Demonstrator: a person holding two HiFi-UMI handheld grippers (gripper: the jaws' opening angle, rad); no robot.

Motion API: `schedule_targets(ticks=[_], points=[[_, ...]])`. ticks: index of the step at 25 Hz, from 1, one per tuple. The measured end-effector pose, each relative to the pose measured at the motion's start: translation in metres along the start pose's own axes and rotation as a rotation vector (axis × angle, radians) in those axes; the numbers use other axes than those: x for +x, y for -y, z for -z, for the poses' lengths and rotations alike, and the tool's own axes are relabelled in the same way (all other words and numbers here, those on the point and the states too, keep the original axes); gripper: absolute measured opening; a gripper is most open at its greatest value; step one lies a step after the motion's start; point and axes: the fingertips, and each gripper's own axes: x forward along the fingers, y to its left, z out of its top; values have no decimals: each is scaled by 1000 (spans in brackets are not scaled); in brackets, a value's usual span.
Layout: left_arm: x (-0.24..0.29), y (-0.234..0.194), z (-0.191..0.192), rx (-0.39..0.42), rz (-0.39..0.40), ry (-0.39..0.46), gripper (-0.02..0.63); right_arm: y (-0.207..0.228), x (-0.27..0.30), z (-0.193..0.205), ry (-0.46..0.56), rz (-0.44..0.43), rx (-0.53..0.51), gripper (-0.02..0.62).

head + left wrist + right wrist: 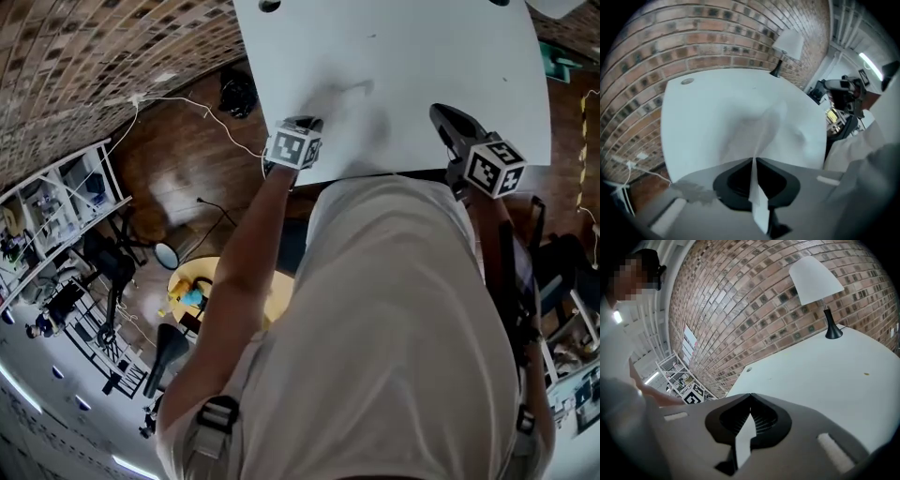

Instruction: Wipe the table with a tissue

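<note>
A white tissue point(765, 123) lies spread on the white table point(698, 117). One fold of it rises into my left gripper point(753, 160), which is shut on the tissue. From the head view the left gripper point(306, 124) points steeply down near the table's point(422, 56) front left edge, and the tissue point(343, 99) shows faintly ahead of it. My right gripper point(441, 114) hovers over the front right edge. In the right gripper view its jaws point(751, 395) meet at the tips, with no tissue ahead of them.
A lamp point(818, 280) with a white shade and black base stands at the table's far end, also seen as the lamp point(787, 44) by the brick wall point(693, 42). A round hole point(270, 5) marks the table's far corner. White cables point(202, 108) cross the wooden floor at left.
</note>
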Motion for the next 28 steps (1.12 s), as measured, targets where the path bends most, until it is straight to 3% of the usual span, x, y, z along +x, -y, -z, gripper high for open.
schedule_targets(ticks=[3, 6, 10, 15, 19, 23, 28], points=[[-20, -46, 15, -169, -117, 50, 9, -8, 6, 1, -1, 7, -10, 8], [-28, -68, 23, -246, -174, 79, 11, -14, 11, 2, -3, 13, -13, 8], [-27, -60, 28, -273, -169, 83, 9, -12, 12, 3, -4, 15, -12, 8], [-19, -16, 54, -257, -70, 1, 9, -7, 21, 5, -17, -15, 10, 8], [-1, 34, 53, -229, 2, -25, 9, 0, 25, 1, -33, -57, 1, 8], [6, 48, 18, -262, -14, 27, 9, 10, 11, -12, -47, -75, -11, 8], [-14, 7, -36, -305, -108, 140, 9, 15, 12, -31, -49, -97, -52, 8]])
